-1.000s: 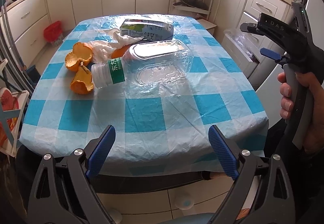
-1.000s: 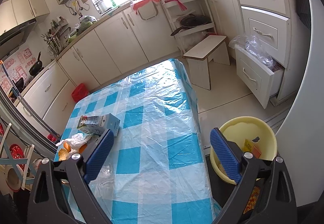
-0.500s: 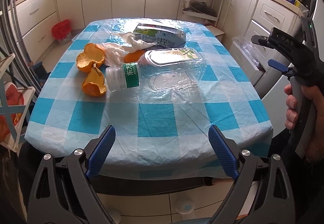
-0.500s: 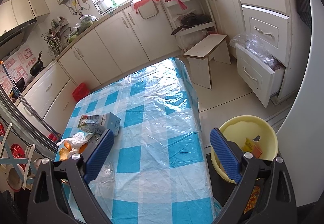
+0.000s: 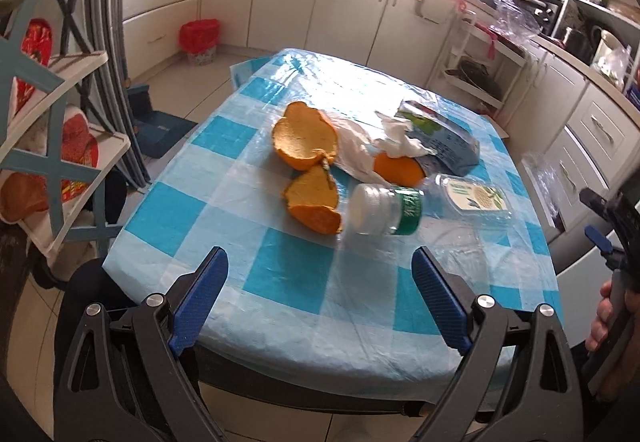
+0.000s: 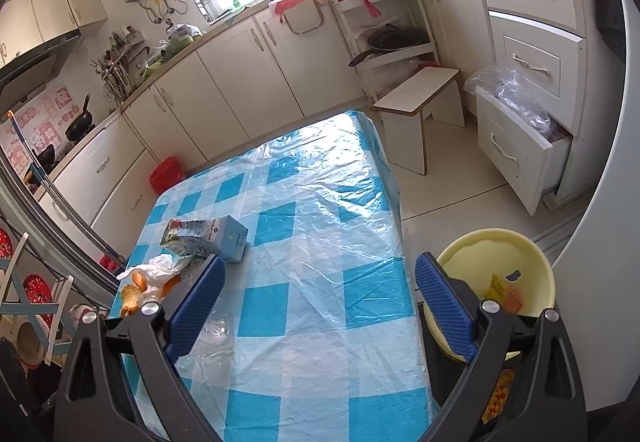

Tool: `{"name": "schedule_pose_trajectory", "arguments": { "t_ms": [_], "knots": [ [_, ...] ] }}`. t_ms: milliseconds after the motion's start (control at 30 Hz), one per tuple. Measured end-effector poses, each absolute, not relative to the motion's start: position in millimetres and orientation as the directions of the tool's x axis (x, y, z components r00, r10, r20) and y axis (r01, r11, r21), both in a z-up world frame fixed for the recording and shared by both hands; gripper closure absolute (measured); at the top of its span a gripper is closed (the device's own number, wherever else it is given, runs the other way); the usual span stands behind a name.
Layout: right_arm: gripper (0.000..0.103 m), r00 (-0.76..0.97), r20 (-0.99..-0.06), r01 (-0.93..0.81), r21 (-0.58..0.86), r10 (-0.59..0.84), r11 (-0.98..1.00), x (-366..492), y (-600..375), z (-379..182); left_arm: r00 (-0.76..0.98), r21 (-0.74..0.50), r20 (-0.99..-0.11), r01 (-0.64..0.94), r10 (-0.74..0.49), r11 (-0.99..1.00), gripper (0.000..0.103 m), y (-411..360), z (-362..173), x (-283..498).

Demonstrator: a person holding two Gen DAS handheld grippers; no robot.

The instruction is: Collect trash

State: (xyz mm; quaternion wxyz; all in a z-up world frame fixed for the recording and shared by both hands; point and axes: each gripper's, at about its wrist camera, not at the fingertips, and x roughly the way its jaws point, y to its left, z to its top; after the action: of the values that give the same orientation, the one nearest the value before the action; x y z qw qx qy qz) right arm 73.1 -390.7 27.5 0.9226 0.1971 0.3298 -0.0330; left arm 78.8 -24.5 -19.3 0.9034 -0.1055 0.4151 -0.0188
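Looking along our left tool [image 5: 318, 298], we see the trash clustered mid-bench: two orange peel halves [image 5: 308, 140], a crumpled white tissue [image 5: 396, 140], a milk carton [image 5: 444, 138] lying flat, and a clear plastic bottle [image 5: 384, 210] on its side, cap toward us, touching the nearer peel. Only this view shows the hand [image 5: 612, 318] gripping our right tool's handle at the far right. The right wrist view alone shows the yellow basin [image 6: 496, 250] on the floor beside the bench's [image 6: 320, 302] right edge, with scraps of packaging inside it, and a white stool [image 6: 420, 94] beyond the far end. There the carton [image 6: 206, 236] sits toward the left edge, the peels and tissue partly hidden behind a blue pad. Most of the checked cloth on the right lies bare, leaving open room; the near edge sits just below both tools. Our left tool is spread wide and grips nothing; our right tool [image 6: 320, 302] is likewise spread wide, touching nothing.
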Motion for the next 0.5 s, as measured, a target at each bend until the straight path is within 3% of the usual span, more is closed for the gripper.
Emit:
{"name": "schedule_pose_trajectory", "arguments": {
  "t_ms": [500],
  "knots": [
    [0.011, 0.765, -0.608, -0.113, 0.199, 0.213, 0.973, 101, -302, 28, 0.582, -0.338, -0.784, -0.110, -0.216, 0.935, 0.014, 2, -58, 131]
  ]
}}
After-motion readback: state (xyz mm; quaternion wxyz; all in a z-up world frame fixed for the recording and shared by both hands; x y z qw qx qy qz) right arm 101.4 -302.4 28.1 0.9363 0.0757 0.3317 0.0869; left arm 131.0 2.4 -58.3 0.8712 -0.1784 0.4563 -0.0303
